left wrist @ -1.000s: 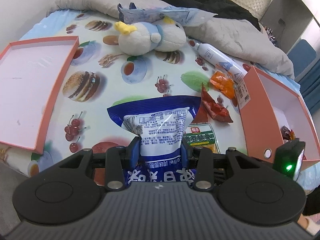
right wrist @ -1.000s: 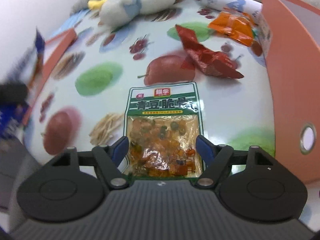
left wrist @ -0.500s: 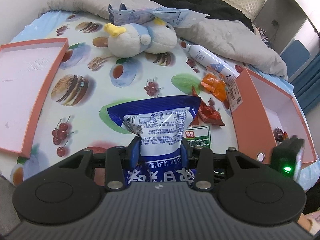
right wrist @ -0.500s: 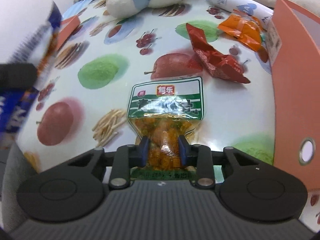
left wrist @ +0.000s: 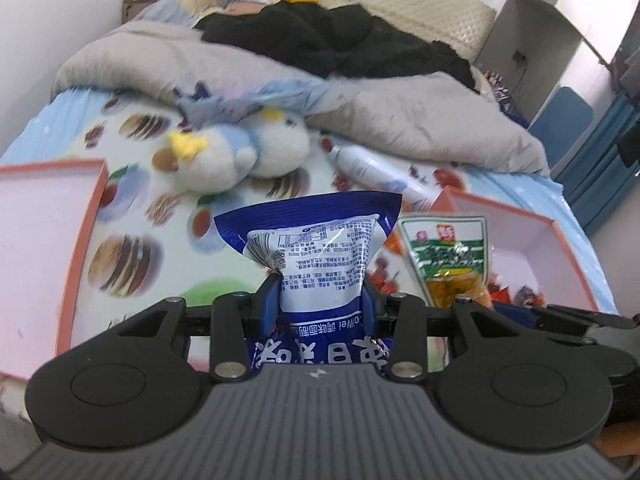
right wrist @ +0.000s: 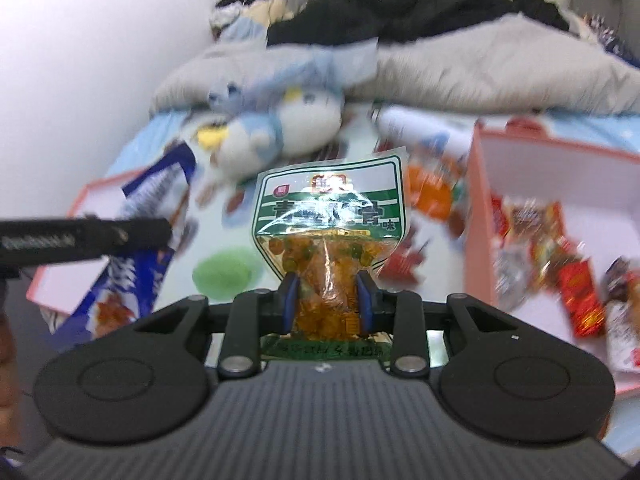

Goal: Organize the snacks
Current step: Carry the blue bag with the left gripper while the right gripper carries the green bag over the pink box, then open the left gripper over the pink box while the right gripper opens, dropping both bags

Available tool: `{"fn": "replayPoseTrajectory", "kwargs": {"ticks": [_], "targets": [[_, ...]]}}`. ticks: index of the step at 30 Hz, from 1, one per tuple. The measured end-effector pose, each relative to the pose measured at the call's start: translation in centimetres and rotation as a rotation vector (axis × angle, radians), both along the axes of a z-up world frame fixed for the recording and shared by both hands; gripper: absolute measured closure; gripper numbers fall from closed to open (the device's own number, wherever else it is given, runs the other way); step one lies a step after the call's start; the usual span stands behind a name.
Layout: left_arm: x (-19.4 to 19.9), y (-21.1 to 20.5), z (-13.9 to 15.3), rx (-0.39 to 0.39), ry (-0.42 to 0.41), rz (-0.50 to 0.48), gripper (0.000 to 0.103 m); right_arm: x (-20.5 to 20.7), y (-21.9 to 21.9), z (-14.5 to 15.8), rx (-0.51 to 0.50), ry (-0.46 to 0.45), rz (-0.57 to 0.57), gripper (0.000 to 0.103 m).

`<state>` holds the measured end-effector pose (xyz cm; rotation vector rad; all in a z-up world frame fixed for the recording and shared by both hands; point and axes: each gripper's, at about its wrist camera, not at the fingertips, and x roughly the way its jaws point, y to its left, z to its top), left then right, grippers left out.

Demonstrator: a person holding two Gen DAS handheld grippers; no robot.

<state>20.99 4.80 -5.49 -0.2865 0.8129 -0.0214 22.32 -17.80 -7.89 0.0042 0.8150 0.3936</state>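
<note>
Two claws hang above a bed, each pinching a snack. The right claw (right wrist: 326,294), whose jaws have just been closing, grips a green packet (right wrist: 328,232) low down, its long axis standing upright. The pink box (right wrist: 480,216) of snacks lies just to its right and below, nearer this claw. The left claw (left wrist: 318,294) pinches a blue bag (left wrist: 316,248), also upright, farther from the box.

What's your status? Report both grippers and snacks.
Left gripper clamps blue-and-white snack bag. Right gripper clamps green-labelled clear pea packet. Pink box alongside, unobstructed.
</note>
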Motion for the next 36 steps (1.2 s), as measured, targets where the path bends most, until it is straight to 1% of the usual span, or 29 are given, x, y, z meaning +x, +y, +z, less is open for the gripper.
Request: {"fn": "replayPoseTrajectory", "kwargs": {"ticks": [6, 10, 12, 16, 20, 26, 36], "targets": [[1.6, -2.7, 3.4, 0.0, -0.059, -0.047, 0.057, 0.6, -2.6, 4.0, 0.009, -0.088, -0.043, 0.069], [3.0, -5.0, 5.3, -0.013, -0.092, -0.09, 0.057, 0.7, -4.9, 5.8, 0.011, -0.141, -0.094, 0.069], [3.7, -6.5, 6.0, -0.02, -0.103, -0.12, 0.057, 0.7, -6.4, 6.4, 0.01, -0.161, -0.126, 0.069], [5.3, -9.9, 6.5, -0.018, -0.109, -0.188, 0.057, 1.0, -9.4, 6.3, 0.006, -0.167, -0.201, 0.068], [7.0, -13.3, 5.8, -0.023, -0.086, -0.245, 0.057, 1.6, -12.0, 5.1, -0.012, -0.152, -0.273, 0.068], [9.8, -18.0, 3.3, -0.013, -0.021, -0.316, 0.057, 3.3, -15.5, 2.4, -0.026, -0.088, -0.357, 0.068], [14.4, -23.2, -1.7, 0.016, 0.085, -0.388, 0.057, 5.5, -19.1, -2.5, -0.037, 0.024, -0.417, 0.068]]}}
